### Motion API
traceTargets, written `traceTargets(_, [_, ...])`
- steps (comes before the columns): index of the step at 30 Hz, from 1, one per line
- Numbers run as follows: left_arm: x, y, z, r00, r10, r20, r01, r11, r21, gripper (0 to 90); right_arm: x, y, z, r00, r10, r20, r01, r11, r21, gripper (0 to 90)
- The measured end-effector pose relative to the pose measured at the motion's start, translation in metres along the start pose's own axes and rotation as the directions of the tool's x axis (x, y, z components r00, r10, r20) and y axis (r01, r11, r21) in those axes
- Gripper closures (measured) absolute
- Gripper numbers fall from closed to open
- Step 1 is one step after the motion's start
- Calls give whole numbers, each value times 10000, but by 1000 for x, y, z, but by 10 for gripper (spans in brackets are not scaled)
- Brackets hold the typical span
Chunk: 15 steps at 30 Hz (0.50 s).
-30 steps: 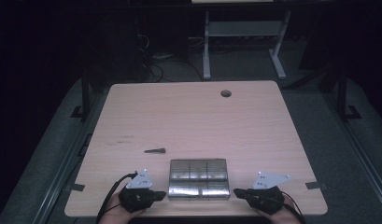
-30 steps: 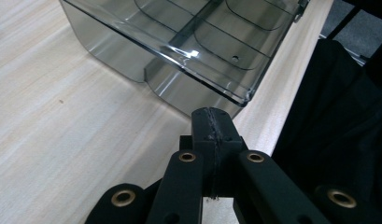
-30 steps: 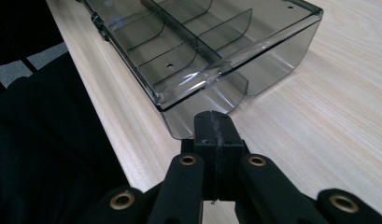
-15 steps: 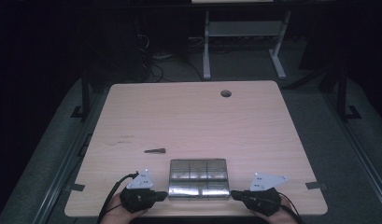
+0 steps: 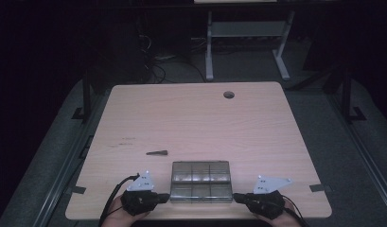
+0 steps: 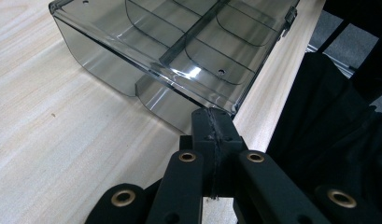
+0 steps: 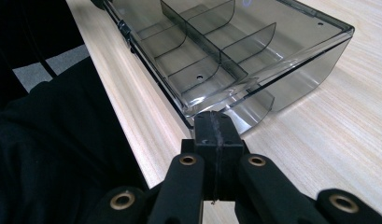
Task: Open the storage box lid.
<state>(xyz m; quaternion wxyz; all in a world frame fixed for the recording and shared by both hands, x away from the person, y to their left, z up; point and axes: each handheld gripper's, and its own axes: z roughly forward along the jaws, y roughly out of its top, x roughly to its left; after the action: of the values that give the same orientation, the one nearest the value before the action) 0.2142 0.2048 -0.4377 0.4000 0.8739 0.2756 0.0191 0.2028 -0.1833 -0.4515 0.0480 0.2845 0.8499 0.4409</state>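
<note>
The clear compartment box (image 5: 201, 181) shows no readable label; left gripper (image 5: 165, 196) and right gripper (image 5: 237, 196) flank it, jaws pressed together.

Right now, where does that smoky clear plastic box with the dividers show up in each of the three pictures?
High view: the compartment box lies at the table's near edge, between the two hand-held grippers.
Left gripper view: the box spans the top, just past the shut jaws.
Right gripper view: the box spans the top, just beyond the shut jaws.
Shared landmark: the box's central divider wall.
</note>
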Motion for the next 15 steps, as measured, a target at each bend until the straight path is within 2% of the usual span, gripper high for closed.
traceTargets(15, [-2,2,-1,10000,31,93,-28,9997,-247,899,2,3,-2,9999,94,-106,-97,9996,-277,899])
